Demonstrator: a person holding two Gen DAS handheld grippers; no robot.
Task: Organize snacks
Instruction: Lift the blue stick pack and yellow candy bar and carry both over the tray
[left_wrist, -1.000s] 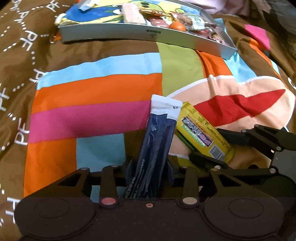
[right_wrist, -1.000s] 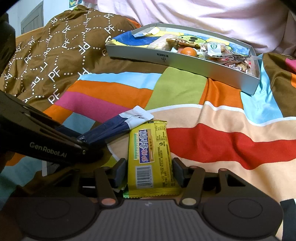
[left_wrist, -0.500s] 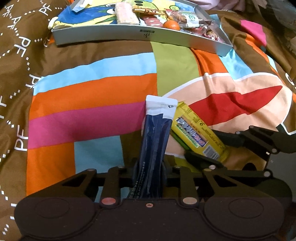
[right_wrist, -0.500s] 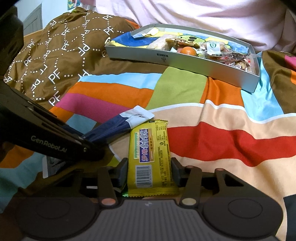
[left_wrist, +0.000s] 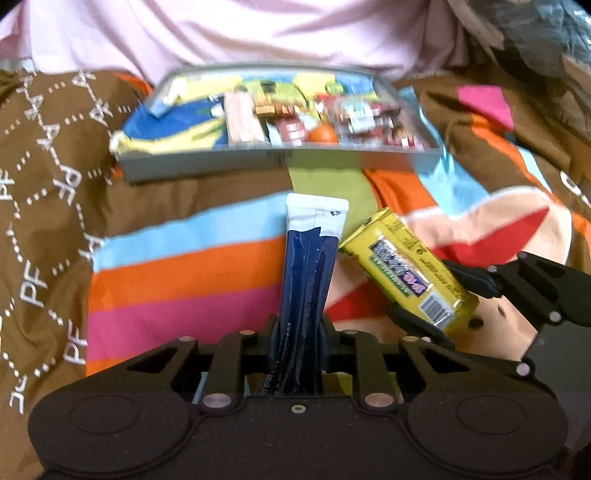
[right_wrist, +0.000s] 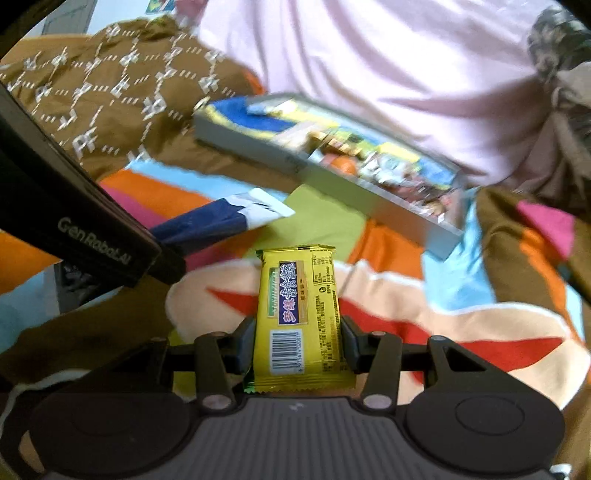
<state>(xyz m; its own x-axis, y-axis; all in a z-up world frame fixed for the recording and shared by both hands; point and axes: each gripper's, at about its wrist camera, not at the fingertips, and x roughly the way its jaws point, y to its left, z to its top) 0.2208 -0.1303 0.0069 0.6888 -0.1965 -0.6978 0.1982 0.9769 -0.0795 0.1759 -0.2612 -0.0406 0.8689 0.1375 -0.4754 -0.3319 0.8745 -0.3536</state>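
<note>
Two snacks are in hand right now, one per gripper. The left gripper (left_wrist: 297, 332) is clamped on a long navy stick packet (left_wrist: 308, 273), gripped near its bottom end, white tip pointing to 12 o'clock. The right gripper (right_wrist: 297, 345) is squeezing a yellow bar wrapper (right_wrist: 299, 314) by its side edges, low down by the barcode. Both look light, crinkly and a bit slick, so I'd guess holding near the end lets them flop; the stick seems stiffer. The bar probably crushes if pinched hard. Out at 12 o'clock, the grey snack tray (left_wrist: 207, 166) sits on the striped blanket (left_wrist: 177, 280), already pretty full.
</note>
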